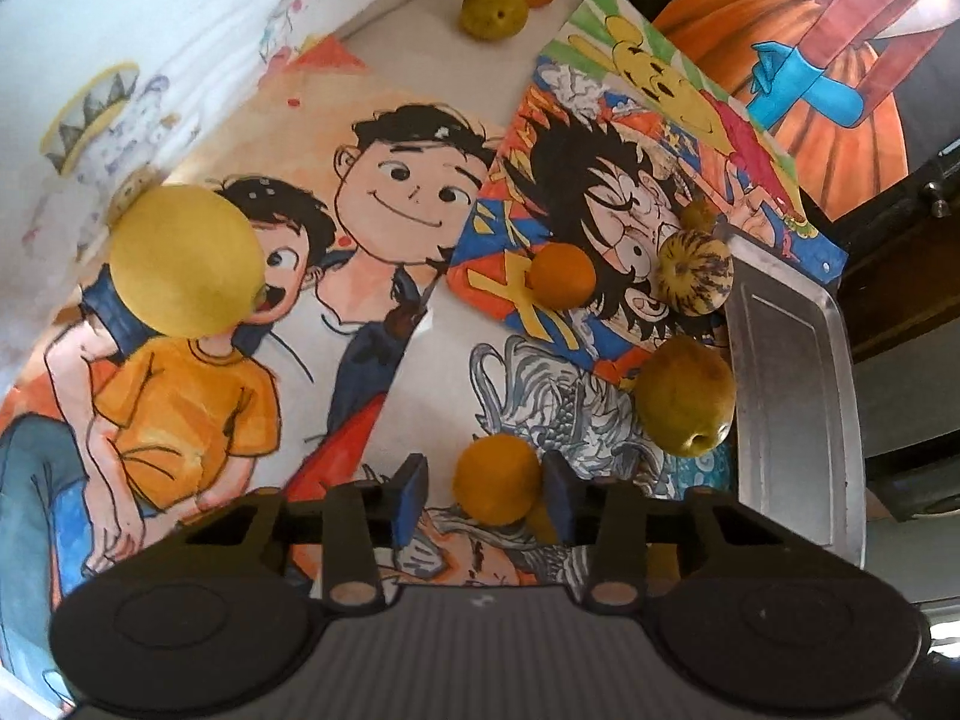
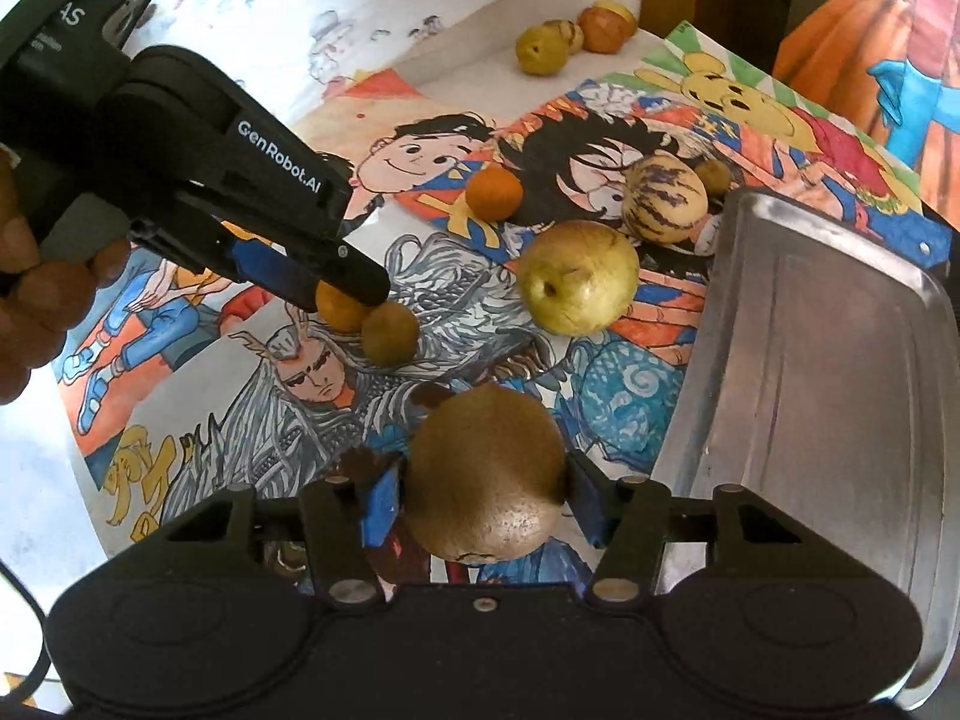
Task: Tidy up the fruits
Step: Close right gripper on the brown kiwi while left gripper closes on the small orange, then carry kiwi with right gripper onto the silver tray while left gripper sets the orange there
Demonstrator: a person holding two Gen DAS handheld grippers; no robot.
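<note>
My left gripper (image 1: 486,498) straddles a small orange (image 1: 495,477) lying on the picture-covered table. The right pad touches the orange, while a strip of paper shows between it and the left pad (image 1: 411,498). In the right wrist view the same gripper (image 2: 342,297) reaches down over that orange (image 2: 333,309), with a small yellow-brown fruit (image 2: 390,333) right beside it. My right gripper (image 2: 486,498) is shut on a big brown round fruit (image 2: 486,474), with a pad pressed against each side. The metal tray (image 2: 840,390) lies just right of it, with nothing on it.
On the drawings lie a yellow-green pear (image 2: 576,276), a striped melon (image 2: 663,204), another orange (image 2: 495,192) and a tiny fruit (image 2: 711,174). A large yellow fruit (image 1: 186,261) sits at the left. More fruits (image 2: 543,48) cluster at the far edge. A person's hand (image 2: 36,300) holds the left gripper.
</note>
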